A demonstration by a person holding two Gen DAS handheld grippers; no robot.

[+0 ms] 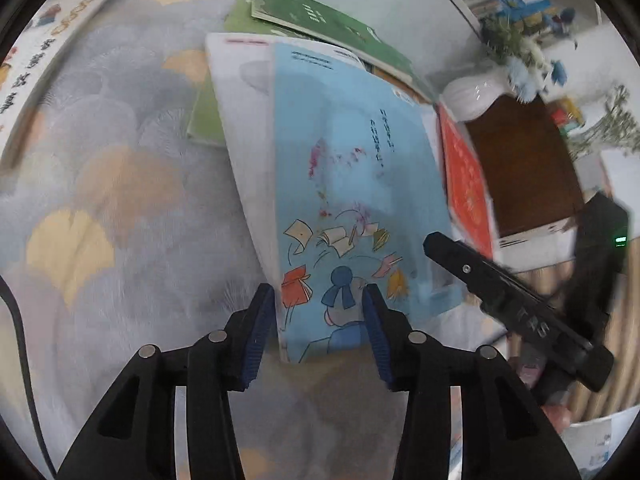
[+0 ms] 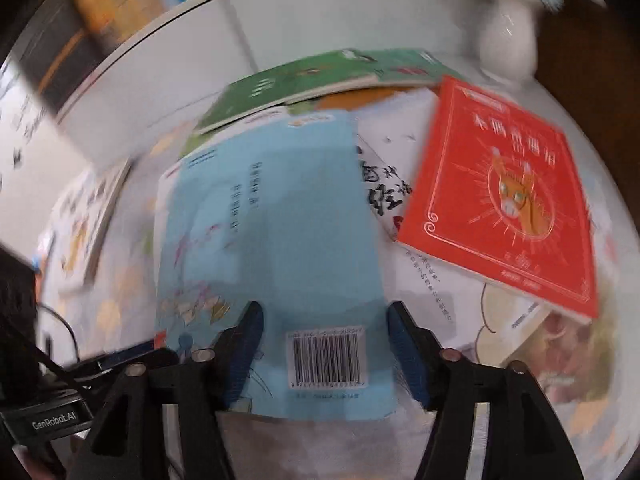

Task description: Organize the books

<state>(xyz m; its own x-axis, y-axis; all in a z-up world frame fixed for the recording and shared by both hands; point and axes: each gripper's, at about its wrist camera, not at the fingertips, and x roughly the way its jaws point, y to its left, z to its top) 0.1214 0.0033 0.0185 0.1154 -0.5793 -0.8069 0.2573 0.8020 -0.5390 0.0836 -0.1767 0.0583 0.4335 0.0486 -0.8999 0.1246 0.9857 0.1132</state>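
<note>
Squaring up book pile on patterned table (image 1: 120,184). Blue book (image 1: 352,184) lay atop pile, beside red book (image 2: 504,196). My left fingers (image 1: 320,312) and right fingers (image 2: 324,332) partly open — holding nothing, blue book's near edge between them. Next, I judged: pick grip — align.

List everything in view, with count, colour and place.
blue book: 1, light blue, open, topmost, nearest both grippers
green books: at least 2, green, far end of pile
red book: 1, red, right of blue book, on white pages
picture book: 1, white, far left
vase: 1, white, behind red book
tablecloth: 1, grey with yellow leaves, underneath
left gripper: 1, black, open over blue book
right gripper: 1, black, open over barcode
</note>
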